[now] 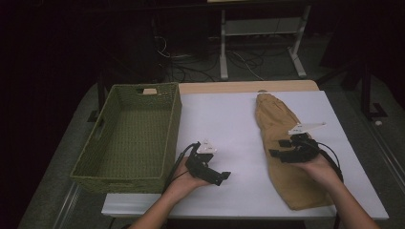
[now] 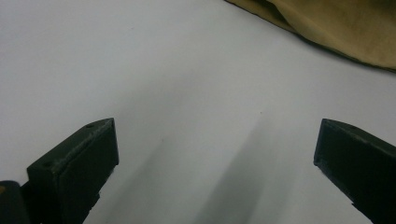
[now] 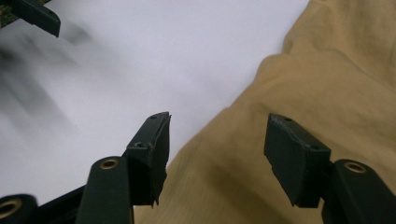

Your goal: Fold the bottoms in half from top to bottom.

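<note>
Your right gripper (image 1: 277,149) hung over the near half of the mustard-tan folded cloth garment (image 1: 282,152), jaws about half open with nothing pinched, straddling its left edge. You'd have done well to drop lower and bite the edge itself, not the bulk. Your left gripper (image 1: 224,177) sat wide open and empty over the white tabletop (image 1: 224,119), just left of the cloth. The green woven basket (image 1: 129,138) stood empty at far left.

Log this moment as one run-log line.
left claw: open, over bare table | right claw: open, over tan garment | basket: empty
</note>
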Available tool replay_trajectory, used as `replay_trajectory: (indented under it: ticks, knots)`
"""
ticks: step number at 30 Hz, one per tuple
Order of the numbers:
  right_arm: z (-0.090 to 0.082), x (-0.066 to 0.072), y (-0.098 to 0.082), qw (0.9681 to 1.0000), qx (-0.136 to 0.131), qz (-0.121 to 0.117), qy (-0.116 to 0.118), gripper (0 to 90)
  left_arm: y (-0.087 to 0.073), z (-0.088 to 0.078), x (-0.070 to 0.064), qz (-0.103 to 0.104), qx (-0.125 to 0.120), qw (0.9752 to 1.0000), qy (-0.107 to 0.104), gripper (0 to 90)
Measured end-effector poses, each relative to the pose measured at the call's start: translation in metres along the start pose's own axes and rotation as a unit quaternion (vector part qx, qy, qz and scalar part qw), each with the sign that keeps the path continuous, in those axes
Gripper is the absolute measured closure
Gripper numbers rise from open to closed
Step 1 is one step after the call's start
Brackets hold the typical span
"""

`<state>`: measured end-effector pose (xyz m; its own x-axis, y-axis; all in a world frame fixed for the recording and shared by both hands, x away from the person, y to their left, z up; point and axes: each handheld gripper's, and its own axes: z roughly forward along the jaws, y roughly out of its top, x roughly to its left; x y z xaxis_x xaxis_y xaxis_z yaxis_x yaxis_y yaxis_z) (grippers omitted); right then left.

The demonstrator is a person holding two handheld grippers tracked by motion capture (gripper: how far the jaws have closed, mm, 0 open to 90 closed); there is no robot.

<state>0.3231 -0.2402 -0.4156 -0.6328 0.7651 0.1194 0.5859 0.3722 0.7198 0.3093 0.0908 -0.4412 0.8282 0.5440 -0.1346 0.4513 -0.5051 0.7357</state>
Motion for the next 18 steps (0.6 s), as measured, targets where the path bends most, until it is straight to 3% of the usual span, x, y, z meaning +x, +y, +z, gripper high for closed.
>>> replay_trajectory:
  ticks: [9, 18]
  knots:
    - [0.020, 0.002, 0.019, 1.0000, 0.004, -0.001, 0.002, 49.9, 0.001, -0.002, 0.000, 0.001, -0.002, 1.0000, 0.002, 0.1]
    - [0.040, 0.006, 0.032, 0.9997, 0.016, -0.017, 0.003, 58.7, 0.001, -0.001, 0.001, -0.001, -0.003, 1.0000, 0.001, 0.1]
